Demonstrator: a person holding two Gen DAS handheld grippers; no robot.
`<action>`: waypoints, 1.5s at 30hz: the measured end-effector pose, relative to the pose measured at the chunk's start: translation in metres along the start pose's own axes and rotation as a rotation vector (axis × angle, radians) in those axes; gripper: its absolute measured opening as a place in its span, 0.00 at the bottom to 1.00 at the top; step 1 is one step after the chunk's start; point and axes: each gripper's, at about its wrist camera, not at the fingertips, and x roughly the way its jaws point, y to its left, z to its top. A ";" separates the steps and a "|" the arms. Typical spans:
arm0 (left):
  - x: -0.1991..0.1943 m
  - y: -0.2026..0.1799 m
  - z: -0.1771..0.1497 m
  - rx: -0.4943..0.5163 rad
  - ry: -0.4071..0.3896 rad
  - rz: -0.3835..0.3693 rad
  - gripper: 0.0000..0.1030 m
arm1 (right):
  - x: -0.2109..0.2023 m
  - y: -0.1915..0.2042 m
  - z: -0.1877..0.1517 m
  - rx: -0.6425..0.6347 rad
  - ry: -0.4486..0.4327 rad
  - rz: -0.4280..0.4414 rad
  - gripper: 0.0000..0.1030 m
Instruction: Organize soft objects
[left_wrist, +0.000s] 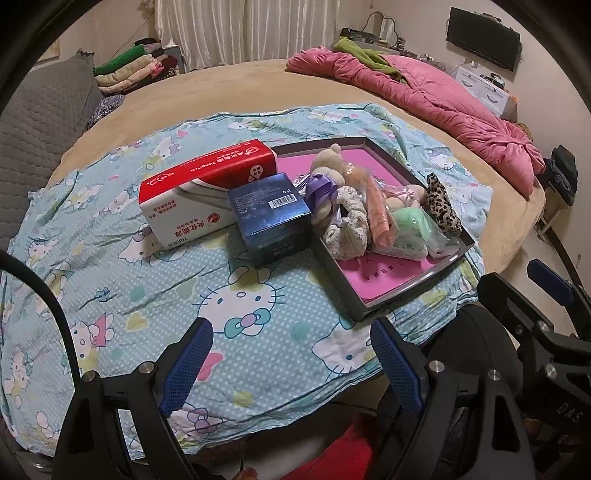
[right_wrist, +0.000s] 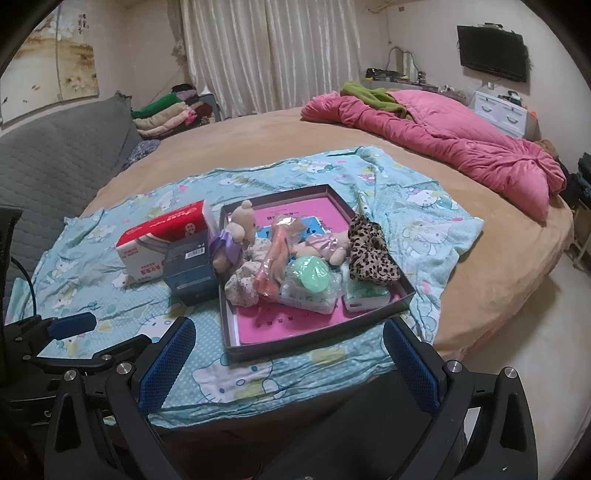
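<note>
On the round bed (right_wrist: 280, 133), a pale blue cartoon-cat sheet (right_wrist: 122, 266) is spread out, and everything that matters sits on it. Farthest toward nine o'clock lies a red and white tissue box (right_wrist: 147, 251), with a dark blue carton (right_wrist: 192, 273) touching its right end. Just right of the carton, edge to edge with it, is a shallow dark tray with a pink floor (right_wrist: 295, 332), and the soft things are heaped inside it. At the tray's ten o'clock corner a small cream teddy bear (right_wrist: 242, 221) leans over a purple ribbon bow (right_wrist: 225, 242). Below it, toward seven o'clock, sits a floral scrunchie (right_wrist: 243, 286). An orange item in clear wrap (right_wrist: 275, 258) stands tilted in the middle, a mint green puff in a plastic bag (right_wrist: 308, 273) is at five o'clock of it, and a pink-dressed plush (right_wrist: 325, 245) lies behind that. A leopard-print scrunchie (right_wrist: 369, 251) rests against the tray's three o'clock wall.

Near the bottom of the scene, the left gripper (left_wrist: 291, 365) hangs over the sheet with its jaws wide apart and nothing between them. The right gripper (right_wrist: 288, 365) sits beside it in front of the tray, jaws likewise spread and empty. Far off at one o'clock, a pink quilt (right_wrist: 443, 136) is bunched along the bed's edge.
</note>
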 end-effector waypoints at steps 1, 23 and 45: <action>0.000 0.000 0.000 0.000 0.001 0.000 0.84 | 0.000 0.000 0.000 0.000 0.000 0.000 0.98; 0.001 0.001 0.001 0.000 0.013 0.010 0.84 | 0.000 -0.001 0.001 -0.001 -0.001 0.001 0.98; 0.004 0.005 -0.004 -0.016 0.015 0.015 0.84 | -0.001 0.002 0.001 -0.010 -0.009 -0.001 0.98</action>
